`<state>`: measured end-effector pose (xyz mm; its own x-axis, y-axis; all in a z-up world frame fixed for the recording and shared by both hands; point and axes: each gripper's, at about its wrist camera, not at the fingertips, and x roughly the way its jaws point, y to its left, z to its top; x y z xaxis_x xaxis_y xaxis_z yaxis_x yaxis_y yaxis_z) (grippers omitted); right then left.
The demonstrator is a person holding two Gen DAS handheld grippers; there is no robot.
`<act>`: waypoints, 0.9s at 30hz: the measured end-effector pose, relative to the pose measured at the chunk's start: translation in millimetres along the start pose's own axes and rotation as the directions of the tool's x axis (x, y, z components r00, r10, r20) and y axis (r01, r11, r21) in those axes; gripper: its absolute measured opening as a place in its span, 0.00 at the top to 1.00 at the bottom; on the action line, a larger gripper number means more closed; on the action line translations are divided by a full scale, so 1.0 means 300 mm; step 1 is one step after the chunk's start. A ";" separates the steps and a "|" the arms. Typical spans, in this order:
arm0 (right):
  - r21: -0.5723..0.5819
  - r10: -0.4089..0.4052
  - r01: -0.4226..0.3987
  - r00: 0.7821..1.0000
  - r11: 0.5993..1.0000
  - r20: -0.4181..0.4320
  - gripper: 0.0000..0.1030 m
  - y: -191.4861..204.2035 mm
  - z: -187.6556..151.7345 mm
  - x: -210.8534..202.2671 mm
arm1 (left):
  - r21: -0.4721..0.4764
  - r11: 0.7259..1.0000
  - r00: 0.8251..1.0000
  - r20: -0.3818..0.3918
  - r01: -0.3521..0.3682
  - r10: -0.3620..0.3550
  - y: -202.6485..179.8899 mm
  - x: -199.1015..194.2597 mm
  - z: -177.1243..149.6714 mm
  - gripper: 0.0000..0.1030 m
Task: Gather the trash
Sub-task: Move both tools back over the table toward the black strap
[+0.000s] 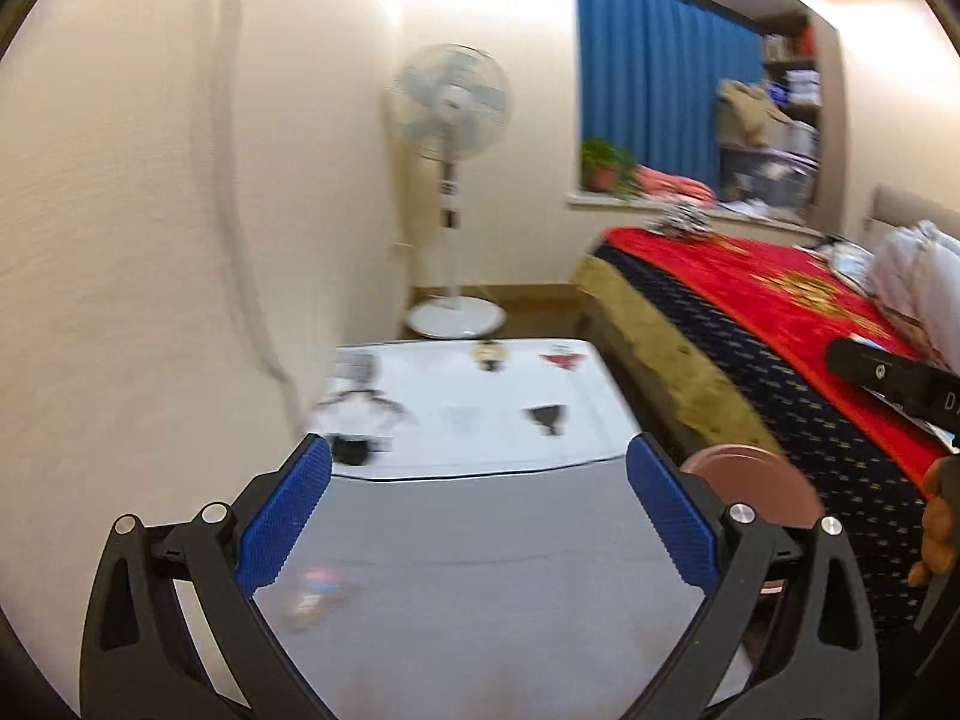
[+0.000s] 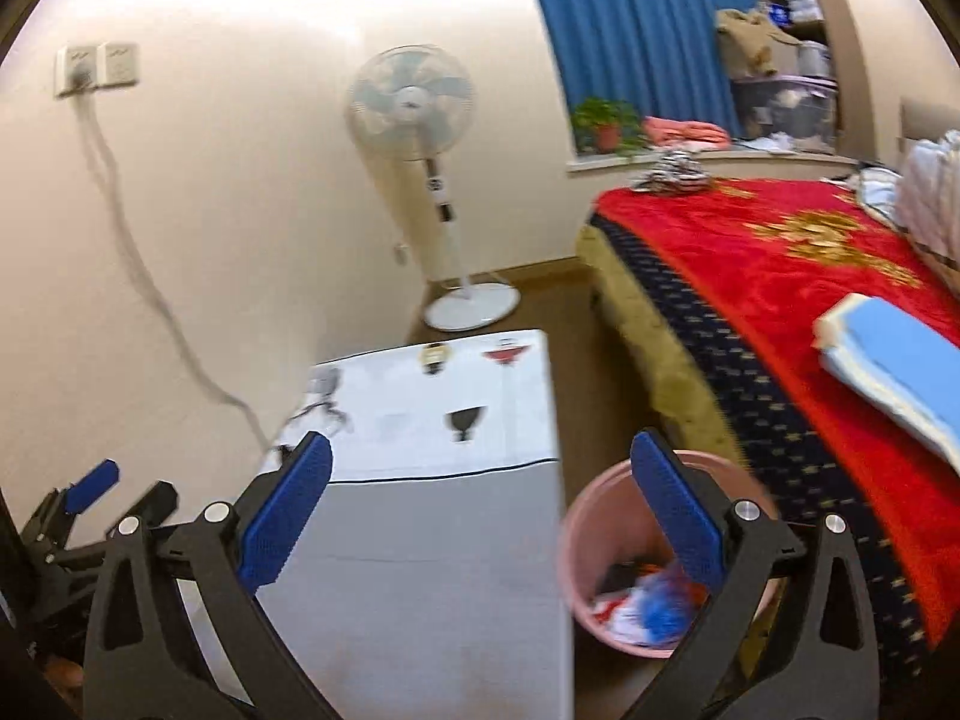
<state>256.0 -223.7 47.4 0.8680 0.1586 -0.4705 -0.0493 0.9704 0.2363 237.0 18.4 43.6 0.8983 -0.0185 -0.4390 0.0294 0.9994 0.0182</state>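
left gripper (image 1: 479, 516) spread, over table (image 1: 480, 570) | right gripper (image 2: 480, 516) spread, at table's right edge | pink bin (image 2: 576, 552) just beside table, before bed (image 2: 780, 276)

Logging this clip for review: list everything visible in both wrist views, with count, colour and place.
Trash bin: one, pink, on the floor between table and bed, with red, white and blue trash inside.
Wrapper: one, blurred, clear with red and blue, on the grey table near the left gripper.
Table: one, grey top with a white printed cloth at its far end, against the wall.
Fan: one, white, standing in the corner.
Bed: one, red and gold blanket, on the right.
Folded cloth: one, light blue, on the bed.
Curtain: one, blue, at the window.
Potted plant: one, green, on the sill.
Wall socket: one, white, with a cable hanging down.
Left gripper: blue pads, open, empty.
Right gripper: blue pads, open, empty.
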 end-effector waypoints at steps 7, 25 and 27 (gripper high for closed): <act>-0.166 0.051 -0.037 0.995 0.985 0.082 0.05 0.205 -0.125 0.048 | -0.131 0.986 0.991 0.062 -0.106 0.115 0.239 -0.023 -0.048 0.07; -0.236 0.053 -0.069 0.996 0.969 -0.074 0.05 0.320 -0.197 0.269 | -0.151 0.968 0.980 -0.017 -0.199 0.199 0.330 0.071 -0.086 0.07; -0.226 0.054 -0.076 0.993 0.971 -0.101 0.05 0.321 -0.194 0.304 | -0.162 0.964 0.977 -0.013 -0.211 0.212 0.349 0.062 -0.085 0.07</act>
<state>301.9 -105.2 -22.2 0.8096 0.2289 -0.5406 -0.2255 0.9715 0.0737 245.6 123.6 14.5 0.8782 0.1942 -0.4372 -0.2325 0.9720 -0.0353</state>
